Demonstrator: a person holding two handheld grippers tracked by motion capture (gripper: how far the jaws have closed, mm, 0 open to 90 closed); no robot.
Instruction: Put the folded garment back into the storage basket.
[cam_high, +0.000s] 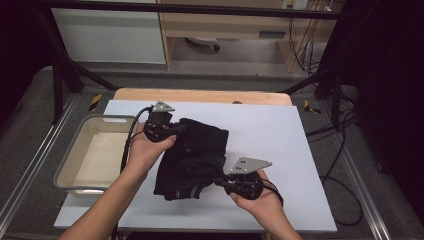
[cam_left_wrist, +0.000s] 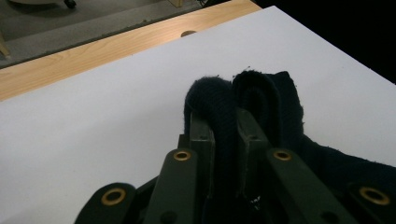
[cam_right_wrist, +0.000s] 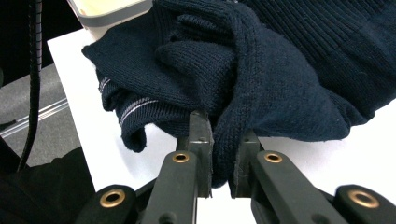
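Note:
A dark navy knitted sweater (cam_high: 192, 157) lies bunched on the white board (cam_high: 280, 140), with pale stripes at its near hem. My left gripper (cam_high: 172, 129) is at the sweater's far left corner, shut on a thick fold of the knit (cam_left_wrist: 224, 126) that loops up over its jaws. My right gripper (cam_high: 222, 182) is at the sweater's near right edge, pointing left, and is shut on a hanging fold of the same sweater (cam_right_wrist: 261, 79). In the right gripper view the striped hem (cam_right_wrist: 133, 109) droops just left of the jaws.
A beige plastic bin (cam_high: 95, 152) stands at the board's left edge, close to my left forearm. A wooden tabletop strip (cam_high: 200, 95) runs behind the board. Black cables (cam_high: 340, 165) trail on the floor to the right.

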